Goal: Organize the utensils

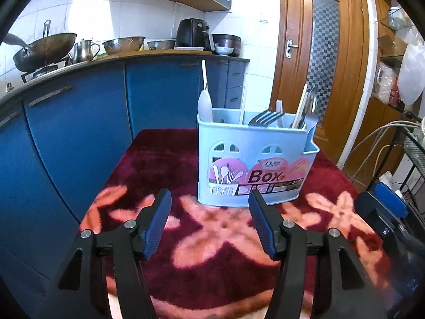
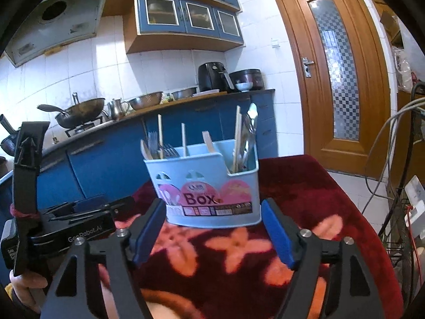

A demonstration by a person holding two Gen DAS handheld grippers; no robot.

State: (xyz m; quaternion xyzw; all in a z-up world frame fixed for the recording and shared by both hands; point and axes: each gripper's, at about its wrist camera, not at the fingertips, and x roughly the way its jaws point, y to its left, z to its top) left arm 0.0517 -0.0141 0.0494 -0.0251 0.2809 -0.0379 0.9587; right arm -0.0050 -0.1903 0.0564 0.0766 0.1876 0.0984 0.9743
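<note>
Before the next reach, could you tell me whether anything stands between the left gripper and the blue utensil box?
Nothing visible does. The left gripper is open and empty, with only the bare red floral cloth between its fingers and the utensil box just ahead. The right gripper sits off to the side, not in the path.

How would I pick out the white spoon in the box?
On the red floral cloth stands a pale blue box labelled "Box". In the left wrist view, look at its far left end: the white spoon stands bowl-up, its thin handle poking highest. The forks and chopsticks sit further right.
</note>
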